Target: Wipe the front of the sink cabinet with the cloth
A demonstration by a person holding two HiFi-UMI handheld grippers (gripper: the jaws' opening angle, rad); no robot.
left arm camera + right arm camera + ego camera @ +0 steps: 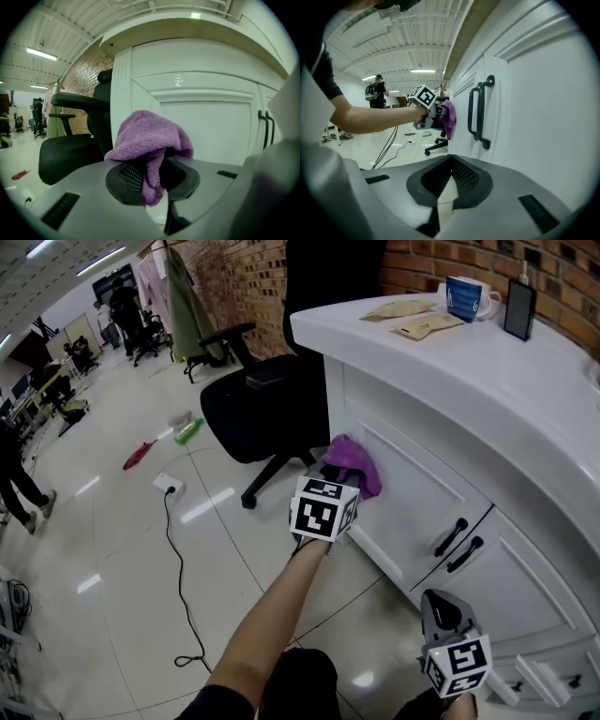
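In the head view my left gripper is shut on a purple cloth and presses it against the upper left part of the white sink cabinet front. The left gripper view shows the cloth bunched over the jaws of this gripper, with the cabinet door right behind it. My right gripper hangs low at the cabinet's right doors, shut and empty. In the right gripper view its jaws meet beside the black door handles, and the cloth shows farther along the front.
A black office chair stands just left of the cabinet. A power strip and cable lie on the tiled floor. On the countertop are a blue mug, paper packets and a black bottle. People stand far off at the left.
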